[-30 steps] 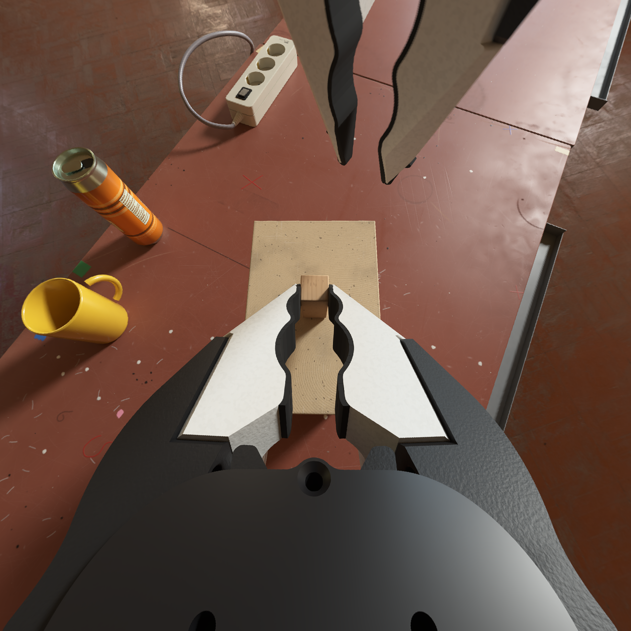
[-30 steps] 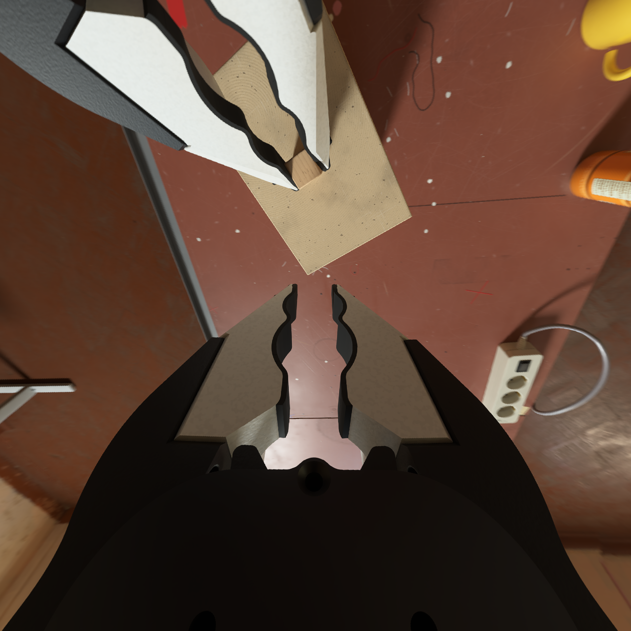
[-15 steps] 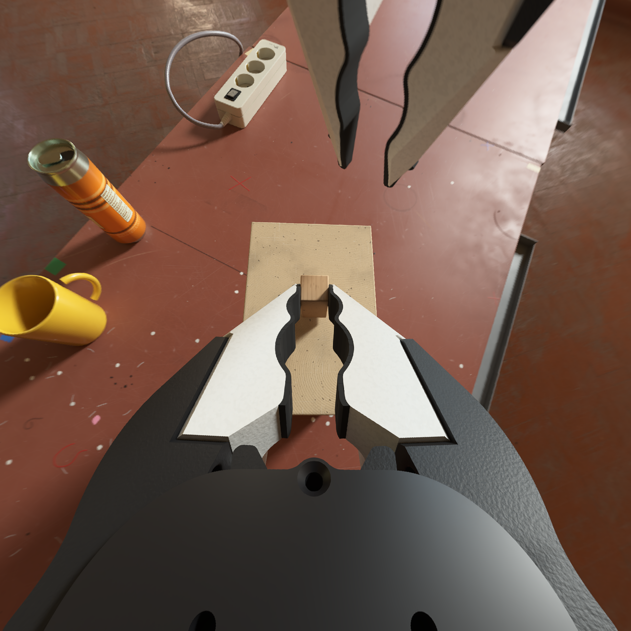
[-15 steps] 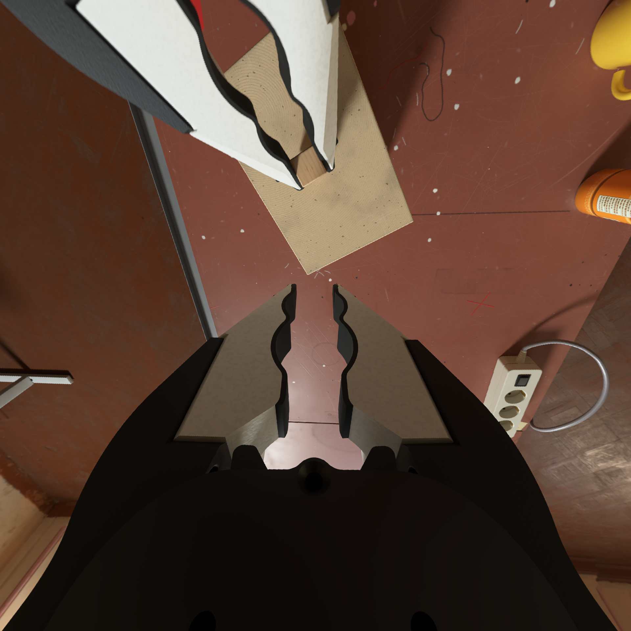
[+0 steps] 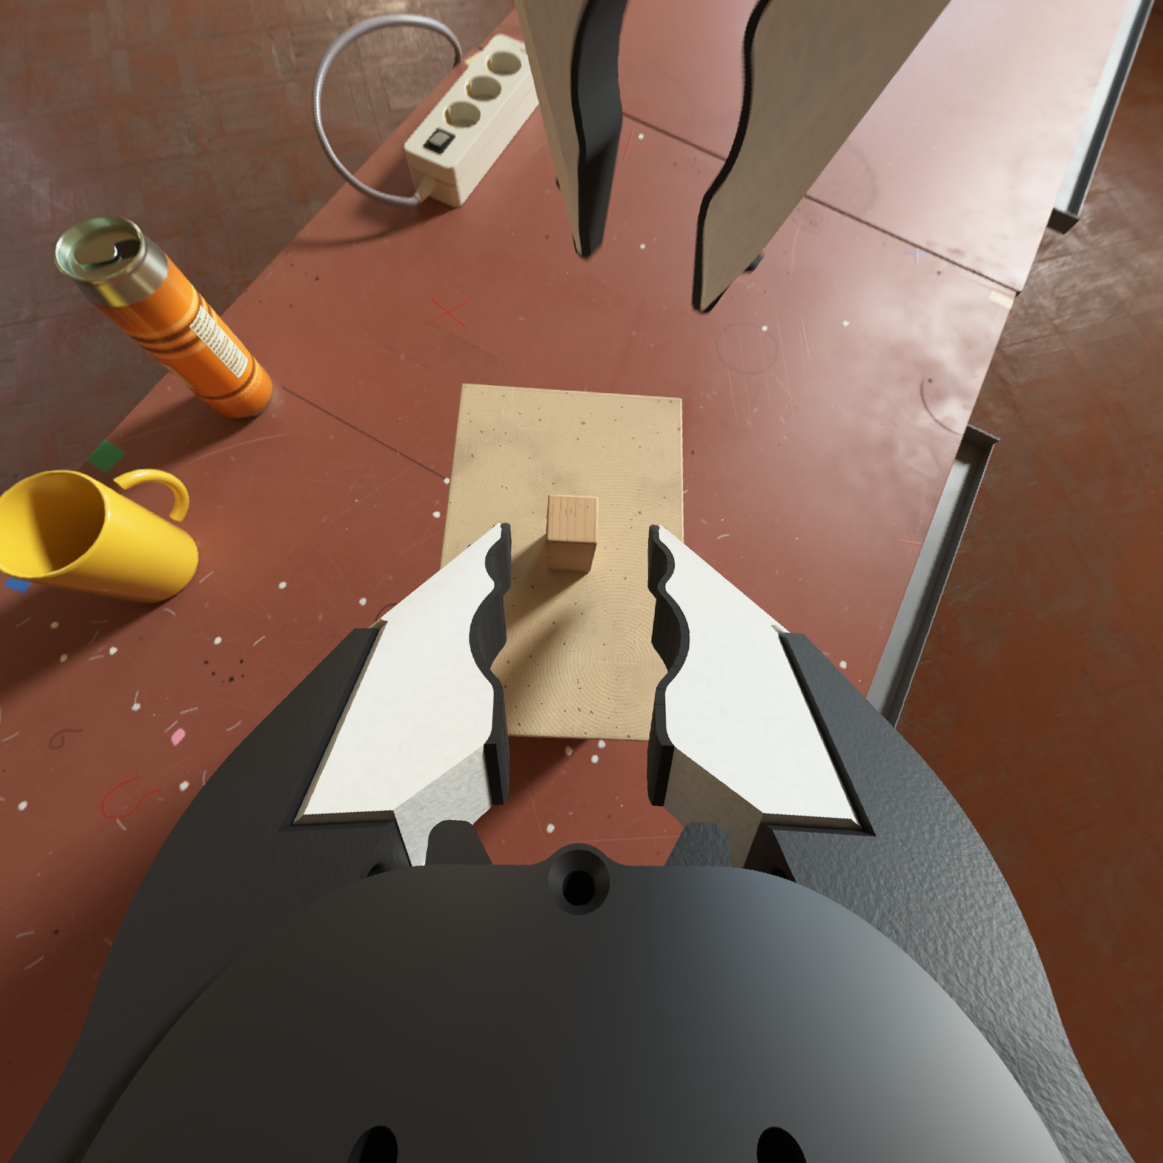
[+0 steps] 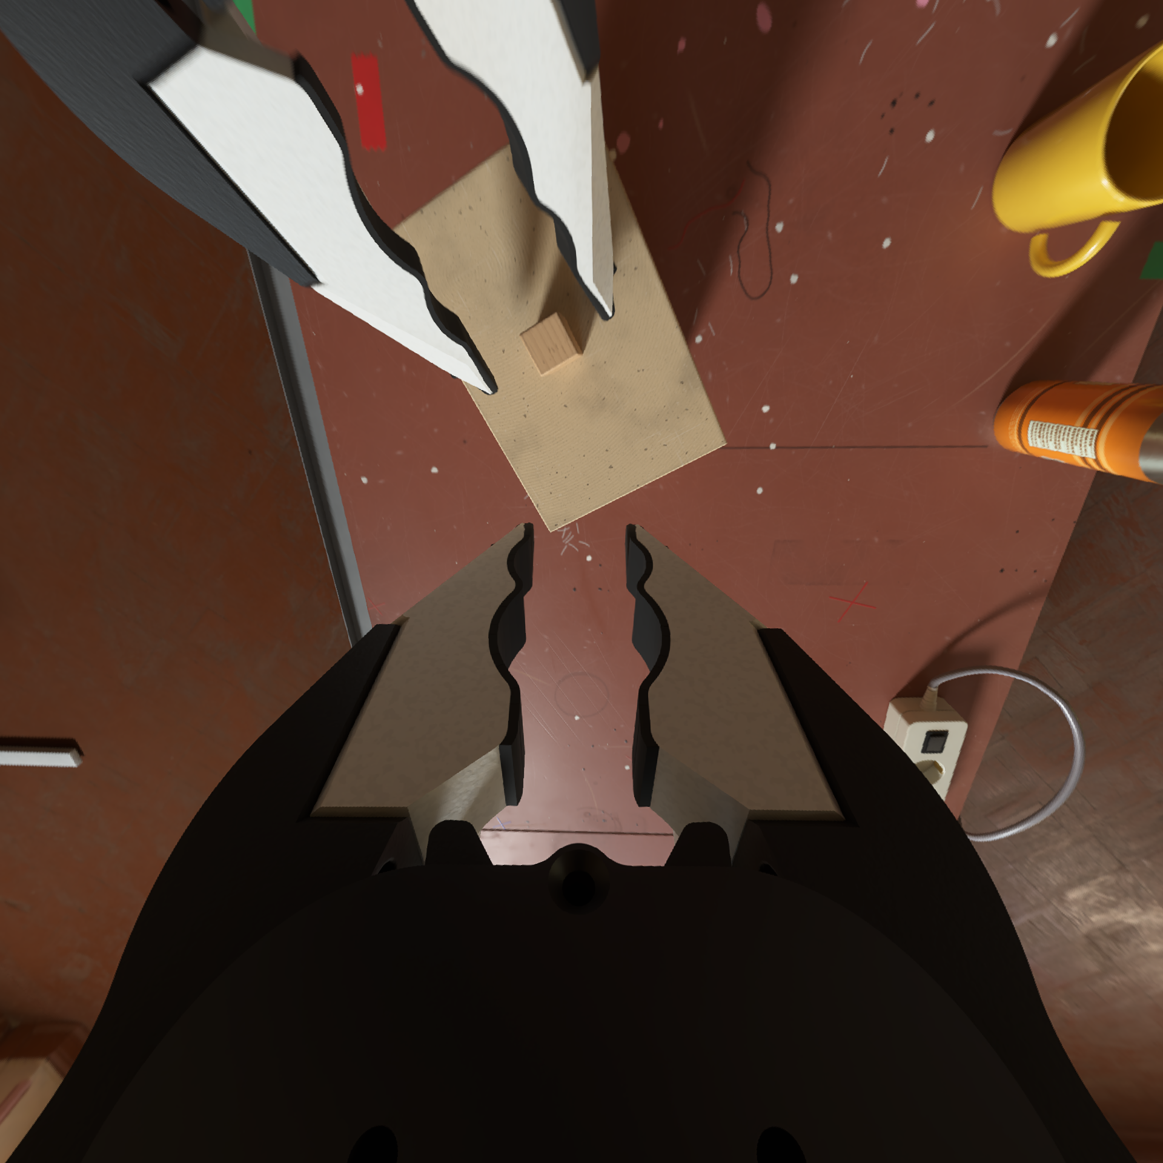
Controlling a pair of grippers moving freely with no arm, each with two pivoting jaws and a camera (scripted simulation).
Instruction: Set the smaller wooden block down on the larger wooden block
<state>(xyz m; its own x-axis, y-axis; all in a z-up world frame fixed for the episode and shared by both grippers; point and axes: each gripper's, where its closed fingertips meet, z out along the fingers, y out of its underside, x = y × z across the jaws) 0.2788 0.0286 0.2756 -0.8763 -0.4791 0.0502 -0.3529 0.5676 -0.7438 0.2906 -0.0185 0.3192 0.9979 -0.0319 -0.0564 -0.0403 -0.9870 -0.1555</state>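
Our left gripper (image 5: 578, 535) stands spread, pinching nothing, and its fingers cover the near corners of the larger wooden block (image 5: 598, 654). The smaller wooden block (image 5: 571, 532) rests upright on that slab just ahead of and between our fingertips, touching neither. Beyond the slab our right gripper (image 6: 579, 535) hangs with its jaws parted and empty, cut off by the frame's top edge in the left wrist view, while the slab's far corner lies just ahead of its tips.
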